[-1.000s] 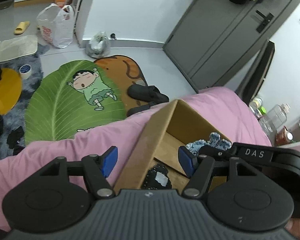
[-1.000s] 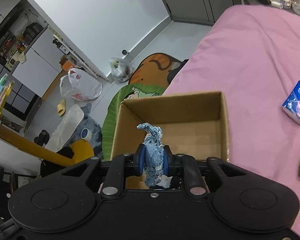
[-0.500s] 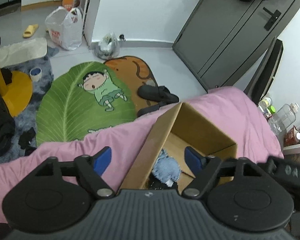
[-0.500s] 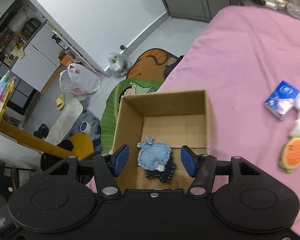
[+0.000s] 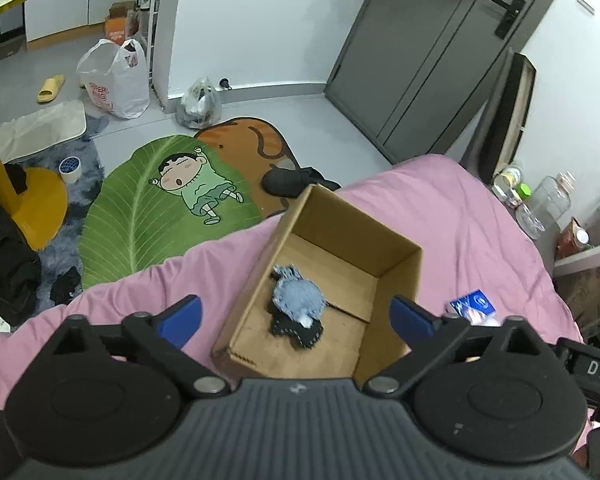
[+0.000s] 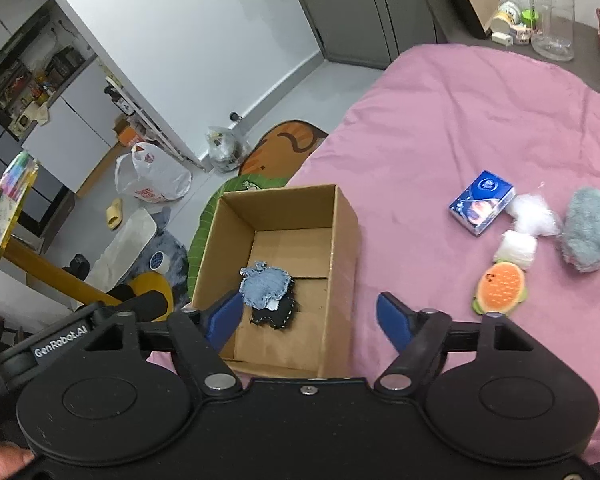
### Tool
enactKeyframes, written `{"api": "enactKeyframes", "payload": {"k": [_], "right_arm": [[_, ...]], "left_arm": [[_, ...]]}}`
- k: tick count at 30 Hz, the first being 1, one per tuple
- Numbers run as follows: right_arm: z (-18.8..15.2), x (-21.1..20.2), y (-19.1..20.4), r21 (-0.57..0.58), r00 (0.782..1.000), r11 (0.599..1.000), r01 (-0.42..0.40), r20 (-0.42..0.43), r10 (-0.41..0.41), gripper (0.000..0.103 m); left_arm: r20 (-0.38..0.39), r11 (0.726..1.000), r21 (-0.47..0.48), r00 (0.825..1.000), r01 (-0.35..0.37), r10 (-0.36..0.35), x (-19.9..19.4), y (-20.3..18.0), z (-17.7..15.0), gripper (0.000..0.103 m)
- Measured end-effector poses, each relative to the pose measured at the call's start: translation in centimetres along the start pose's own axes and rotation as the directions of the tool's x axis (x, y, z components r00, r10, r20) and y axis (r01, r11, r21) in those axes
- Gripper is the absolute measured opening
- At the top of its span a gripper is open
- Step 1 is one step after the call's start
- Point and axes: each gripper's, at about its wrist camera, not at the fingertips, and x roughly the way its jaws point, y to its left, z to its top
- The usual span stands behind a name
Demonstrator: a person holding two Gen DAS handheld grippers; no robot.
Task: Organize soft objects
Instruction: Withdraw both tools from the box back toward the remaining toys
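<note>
An open cardboard box (image 5: 396, 280) (image 6: 346, 240) sits on the pink bed. Inside it a blue denim piece (image 5: 298, 296) (image 6: 265, 285) lies on top of a black fabric piece (image 5: 300, 330) (image 6: 274, 314). My left gripper (image 5: 296, 318) is open and empty above the box's near end. My right gripper (image 6: 310, 316) is open and empty, above the box. On the bed to the right lie a blue tissue pack (image 6: 482, 202) (image 5: 472, 306), white fluffy bits (image 6: 520, 236), a grey-blue fluffy toy (image 6: 588, 228) and an orange watermelon-shaped plush (image 6: 500, 288).
The pink bed (image 5: 460, 216) ends at the far side of the box; beyond it the floor holds a green leaf rug (image 5: 160, 208), black slippers (image 5: 292, 178) and plastic bags (image 5: 116, 80). Bottles and jars (image 6: 548, 20) stand on a stand at the bed's far right.
My right gripper opened and let the denim piece drop into the box onto the black piece. Both grippers rose and drew back from the box.
</note>
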Motion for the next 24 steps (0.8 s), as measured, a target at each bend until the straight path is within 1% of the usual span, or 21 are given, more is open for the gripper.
{"api": "enactKeyframes", "payload": {"k": [1, 2, 4, 8, 12, 13, 16, 17, 20, 24], "right_arm": [[-0.2, -0.5, -0.2, -0.014, 1.000, 1.000, -0.005, 0.009, 0.005, 0.085], [-0.4, -1.0, -0.5, -0.025, 1.000, 1.000, -0.002, 0.018, 0.002, 0.088], [-0.7, -1.9, -0.9, -0.029, 0.999, 1.000, 0.006, 0.032, -0.005, 0.089], [-1.1, -3.7, -2.2, -0.024, 0.998, 1.000, -0.001, 0.058, 0.002, 0.094], [-1.6, -5.7, -3.4, -0.034, 0.996, 0.999, 0.003, 0.089, 0.000, 0.097], [-1.8, -6.2, -3.6, -0.035, 0.995, 0.999, 0.004, 0.096, 0.000, 0.099], [-2.2, -7.7, -4.6, -0.036, 0.993, 0.999, 0.014, 0.121, -0.009, 0.101], [-2.4, -8.2, -4.9, -0.038, 0.992, 0.999, 0.015, 0.127, -0.010, 0.103], [-2.9, -9.2, -6.0, -0.037, 0.990, 0.999, 0.023, 0.139, -0.018, 0.103], [-3.8, -10.3, -8.0, -0.024, 0.990, 1.000, 0.018, 0.142, -0.014, 0.103]], "left_arm": [[0.000, 1.000, 0.004, 1.000, 0.002, -0.002, -0.3, -0.1, -0.2, 0.103], [0.000, 1.000, 0.010, 1.000, 0.002, -0.002, -0.7, -0.4, -0.5, 0.103], [0.001, 1.000, 0.025, 1.000, -0.005, 0.005, -1.4, -0.9, -0.9, 0.103], [0.031, 0.999, 0.049, 1.000, -0.003, 0.001, -3.4, -1.8, -1.5, 0.103], [0.075, 0.998, 0.044, 0.996, 0.036, -0.039, -5.3, -2.7, -2.1, 0.103], [0.081, 0.998, 0.044, 0.996, 0.041, -0.045, -5.6, -3.0, -2.2, 0.103], [0.091, 0.997, 0.060, 0.995, 0.039, -0.045, -6.5, -3.9, -2.8, 0.103], [0.096, 0.997, 0.066, 0.994, 0.042, -0.049, -6.7, -4.2, -2.9, 0.103], [0.135, 0.994, 0.092, 0.989, 0.054, -0.066, -7.7, -5.0, -3.6, 0.103], [0.123, 0.992, 0.102, 0.988, 0.079, -0.091, -8.3, -6.3, -4.7, 0.103]]}}
